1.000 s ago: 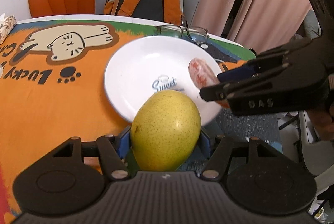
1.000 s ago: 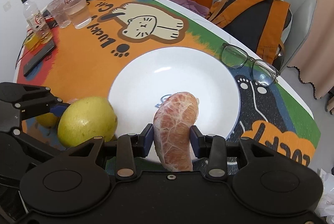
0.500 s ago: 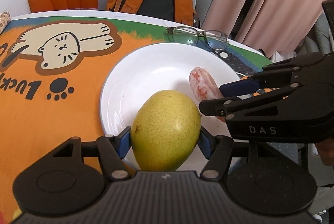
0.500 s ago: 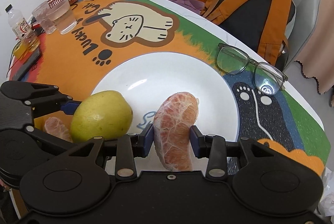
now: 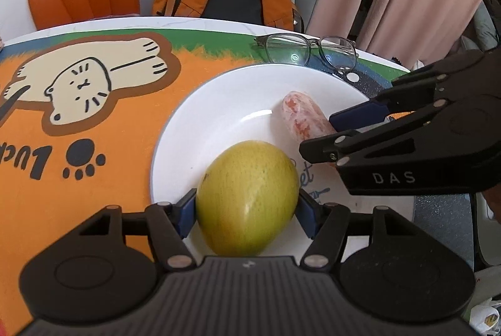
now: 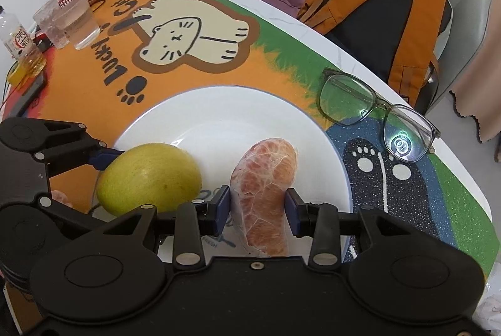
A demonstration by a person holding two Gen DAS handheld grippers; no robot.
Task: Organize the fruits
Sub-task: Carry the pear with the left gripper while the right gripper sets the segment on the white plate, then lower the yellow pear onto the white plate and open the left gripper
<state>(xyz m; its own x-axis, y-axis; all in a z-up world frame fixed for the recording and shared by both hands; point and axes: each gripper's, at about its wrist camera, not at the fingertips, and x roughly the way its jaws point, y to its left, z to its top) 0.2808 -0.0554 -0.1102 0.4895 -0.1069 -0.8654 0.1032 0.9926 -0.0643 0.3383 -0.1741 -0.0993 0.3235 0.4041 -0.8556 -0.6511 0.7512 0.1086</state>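
Over the white plate (image 5: 219,104), nearer than a second ago: left gripper (image 5: 247,211) pinching the yellow-green pear (image 5: 247,195), right gripper (image 6: 258,211) clamping the peeled pomelo segment (image 6: 263,179); both grips unchanged.

I've carried both fruits in over the plate (image 5: 200,117). In the left view the pear (image 5: 247,198) in my left gripper (image 5: 245,212) now sits fully over white at lower centre, not the desk edge. In the right view the peeled citrus segment (image 6: 263,195) in my right gripper (image 6: 256,211) covers the plate's lower middle, and the glasses (image 6: 375,114) have slid toward the right.
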